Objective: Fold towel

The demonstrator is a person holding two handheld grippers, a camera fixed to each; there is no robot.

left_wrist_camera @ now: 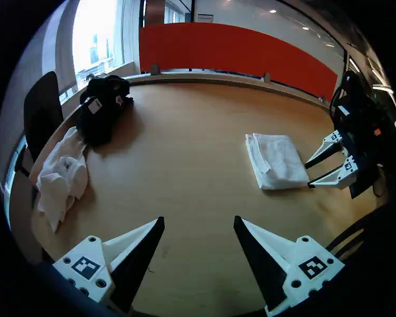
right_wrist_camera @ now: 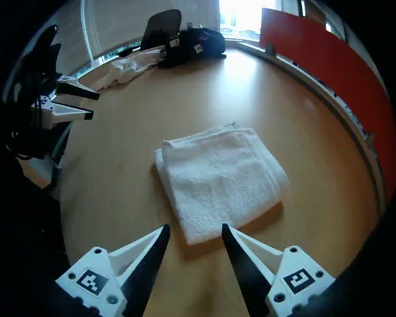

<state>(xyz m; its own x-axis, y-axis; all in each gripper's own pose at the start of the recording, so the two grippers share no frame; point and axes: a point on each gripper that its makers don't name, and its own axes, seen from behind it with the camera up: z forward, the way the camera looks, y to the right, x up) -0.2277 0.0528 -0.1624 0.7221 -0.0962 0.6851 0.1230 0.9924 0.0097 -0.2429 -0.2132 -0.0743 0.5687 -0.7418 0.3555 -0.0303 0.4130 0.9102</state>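
Observation:
A white towel (right_wrist_camera: 222, 178) lies folded into a thick rectangle on the wooden table (right_wrist_camera: 119, 158). My right gripper (right_wrist_camera: 195, 229) is open just short of the towel's near edge, with nothing between its fingers. In the left gripper view the same towel (left_wrist_camera: 274, 159) sits at the right, and the right gripper (left_wrist_camera: 308, 175) stands beside its right edge. My left gripper (left_wrist_camera: 199, 219) is open over bare wood, well away from the towel. In the right gripper view the left gripper (right_wrist_camera: 95, 104) shows at the far left, also open.
A black bag (left_wrist_camera: 100, 105) rests at the table's far left, with crumpled white cloth (left_wrist_camera: 63, 177) beside it near the edge. A dark chair (left_wrist_camera: 39, 113) stands behind them. A red panel (left_wrist_camera: 235, 50) runs along the far side of the table.

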